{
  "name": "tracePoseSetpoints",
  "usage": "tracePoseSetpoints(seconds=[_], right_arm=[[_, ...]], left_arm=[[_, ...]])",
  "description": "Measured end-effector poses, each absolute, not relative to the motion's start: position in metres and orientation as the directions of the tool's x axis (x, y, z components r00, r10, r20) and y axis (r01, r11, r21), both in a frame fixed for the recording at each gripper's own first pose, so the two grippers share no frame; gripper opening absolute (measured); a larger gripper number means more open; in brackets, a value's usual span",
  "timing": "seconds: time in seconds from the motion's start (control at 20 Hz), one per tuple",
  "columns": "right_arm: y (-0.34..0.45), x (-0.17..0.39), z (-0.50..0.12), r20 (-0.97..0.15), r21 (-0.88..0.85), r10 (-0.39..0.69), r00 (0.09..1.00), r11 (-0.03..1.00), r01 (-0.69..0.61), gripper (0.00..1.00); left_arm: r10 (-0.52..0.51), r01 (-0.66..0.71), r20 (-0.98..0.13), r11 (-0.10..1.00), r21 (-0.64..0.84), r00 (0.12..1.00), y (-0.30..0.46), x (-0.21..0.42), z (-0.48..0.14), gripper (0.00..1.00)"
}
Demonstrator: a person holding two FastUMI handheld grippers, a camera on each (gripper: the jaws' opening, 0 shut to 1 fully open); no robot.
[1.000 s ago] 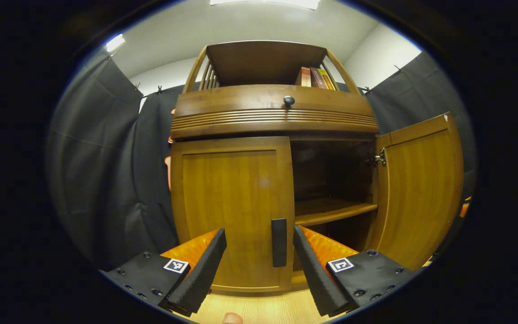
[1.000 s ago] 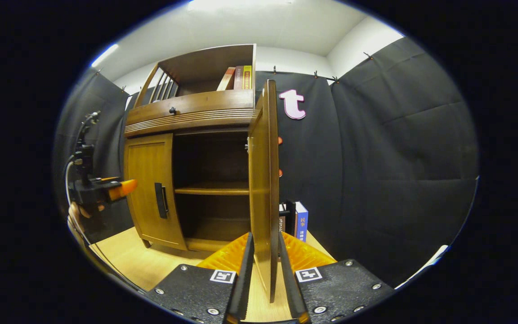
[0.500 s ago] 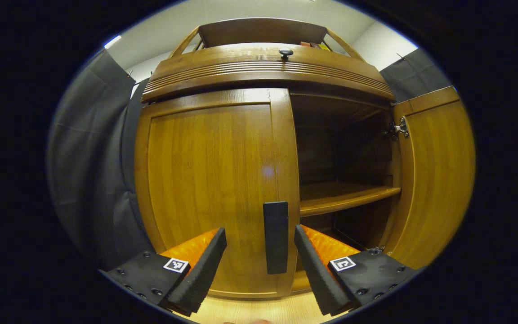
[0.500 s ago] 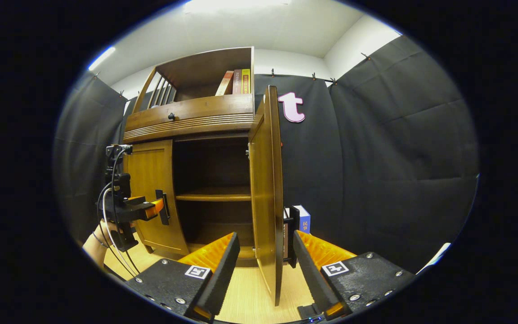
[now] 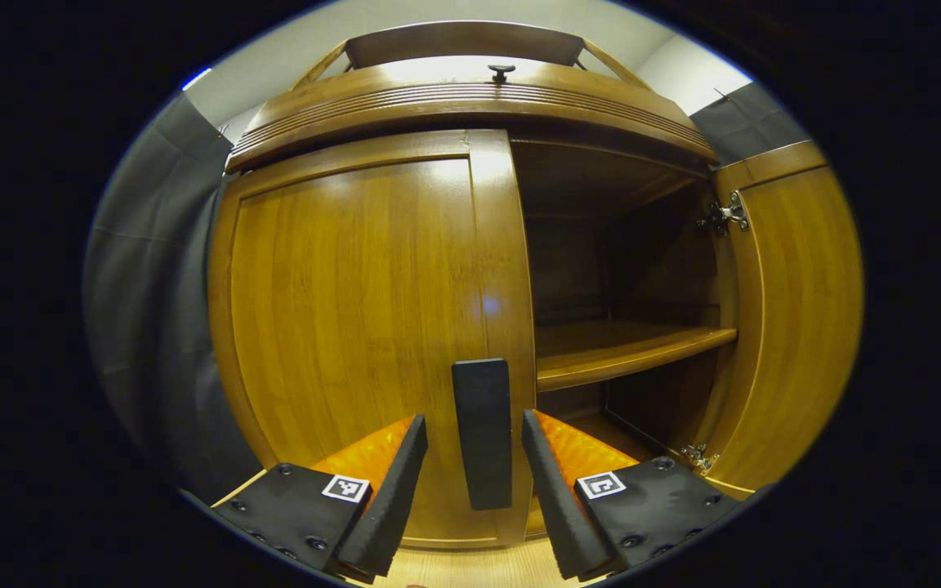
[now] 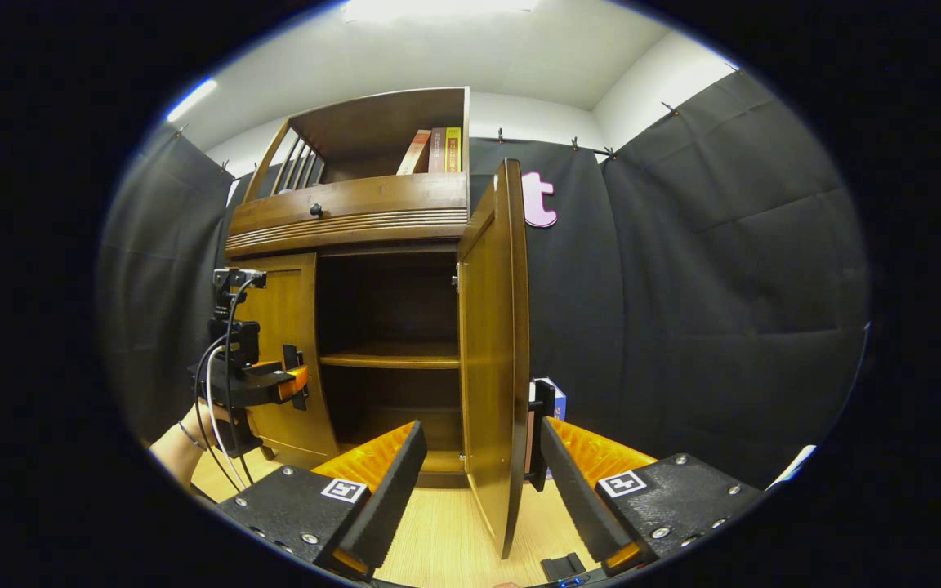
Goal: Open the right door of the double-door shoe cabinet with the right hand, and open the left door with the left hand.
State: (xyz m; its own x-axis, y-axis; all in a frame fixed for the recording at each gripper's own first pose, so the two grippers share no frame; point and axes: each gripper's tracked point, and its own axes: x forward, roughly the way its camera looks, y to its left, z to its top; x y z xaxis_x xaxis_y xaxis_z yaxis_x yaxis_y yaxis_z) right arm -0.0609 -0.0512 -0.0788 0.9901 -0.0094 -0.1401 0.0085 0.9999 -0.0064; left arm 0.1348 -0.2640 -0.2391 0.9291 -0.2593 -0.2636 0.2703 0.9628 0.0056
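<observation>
Fingers of the left gripper point(image 5: 474, 482) stand apart astride the black handle point(image 5: 483, 433) of the closed left door point(image 5: 356, 327), positioned to clamp and pull; the right gripper point(image 6: 483, 490) sits wide around the swung-out right door point(image 6: 493, 351).

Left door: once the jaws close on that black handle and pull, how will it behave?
The left door looks like a rigid wood panel, so it should swing, not flex. It's probably hinged like the open right door. The handle is a smooth, flat bar; the left gripper might slip.
</observation>
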Motion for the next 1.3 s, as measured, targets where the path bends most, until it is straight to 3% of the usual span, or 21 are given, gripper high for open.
tracePoseSetpoints(seconds=[0.4, 0.6, 0.65, 0.7, 0.85, 0.9, 1.25, 1.3], right_arm=[[-0.048, -0.064, -0.076, -0.137, -0.002, -0.010, 0.990, 1.000, 0.009, 0.88], [-0.039, -0.064, -0.078, -0.141, 0.002, 0.005, 0.990, 1.000, -0.005, 0.88], [-0.036, -0.065, -0.077, -0.141, 0.002, 0.011, 0.990, 1.000, -0.011, 0.77], [-0.031, -0.064, -0.081, -0.141, 0.001, 0.014, 0.990, 1.000, -0.014, 0.99], [-0.023, -0.066, -0.079, -0.144, 0.000, 0.028, 0.989, 1.000, -0.028, 0.99], [-0.022, -0.064, -0.079, -0.145, -0.001, 0.031, 0.989, 0.999, -0.032, 0.77], [-0.012, -0.066, -0.084, -0.148, -0.006, 0.046, 0.988, 0.999, -0.048, 0.77], [-0.011, -0.066, -0.084, -0.149, -0.007, 0.048, 0.988, 0.999, -0.049, 0.88]], left_arm=[[-0.327, 0.330, -0.306, 0.943, -0.044, 0.894, -0.268, 0.127, -0.248, 0.42], [-0.366, 0.347, -0.318, 0.931, -0.116, 0.874, -0.264, 0.116, -0.245, 0.34], [-0.373, 0.355, -0.321, 0.928, -0.114, 0.871, -0.263, 0.112, -0.244, 0.34], [-0.377, 0.361, -0.322, 0.926, -0.111, 0.869, -0.261, 0.107, -0.243, 0.34], [-0.393, 0.379, -0.328, 0.919, -0.107, 0.859, -0.254, 0.095, -0.238, 0.34], [-0.401, 0.385, -0.329, 0.915, -0.115, 0.855, -0.252, 0.091, -0.236, 0.34], [-0.444, 0.427, -0.331, 0.895, -0.129, 0.832, -0.225, 0.052, -0.223, 0.34], [-0.450, 0.432, -0.330, 0.893, -0.131, 0.830, -0.223, 0.047, -0.222, 0.34]])
